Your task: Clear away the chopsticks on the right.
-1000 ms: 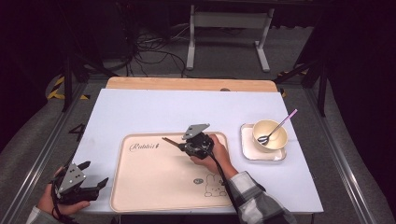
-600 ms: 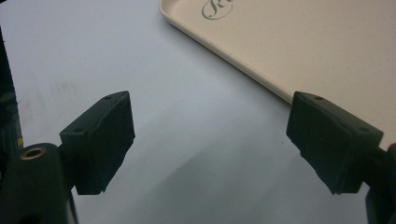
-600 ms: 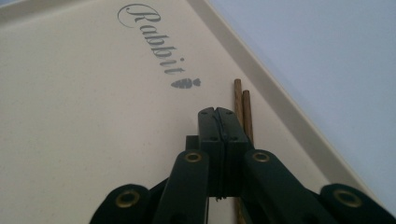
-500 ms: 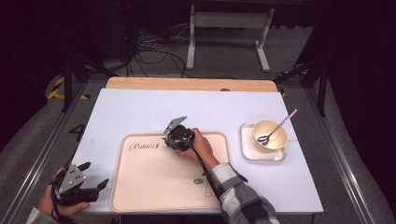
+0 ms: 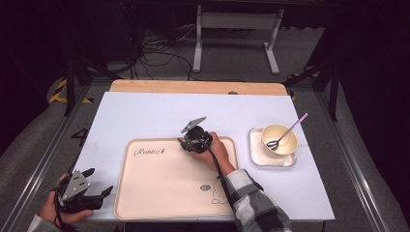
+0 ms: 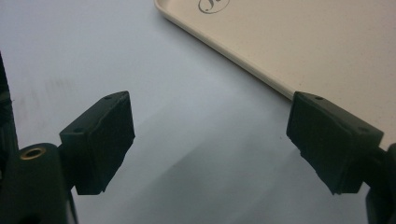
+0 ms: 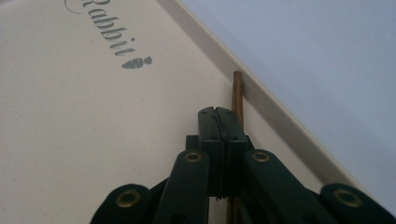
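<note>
Right hand-held gripper: jaws pressed together over the tray, centre of the high view, pinching nothing visible.
Stick: thin brown rod lying in the tray along its rim, just beside the closed jaws.
Tray: cream, printed "Rabbit", lower centre on the bench.
Left hand-held gripper: jaws spread, empty, lower left off the tray's corner.
Bowl: right, with spoon, on square plate, well apart.
</note>
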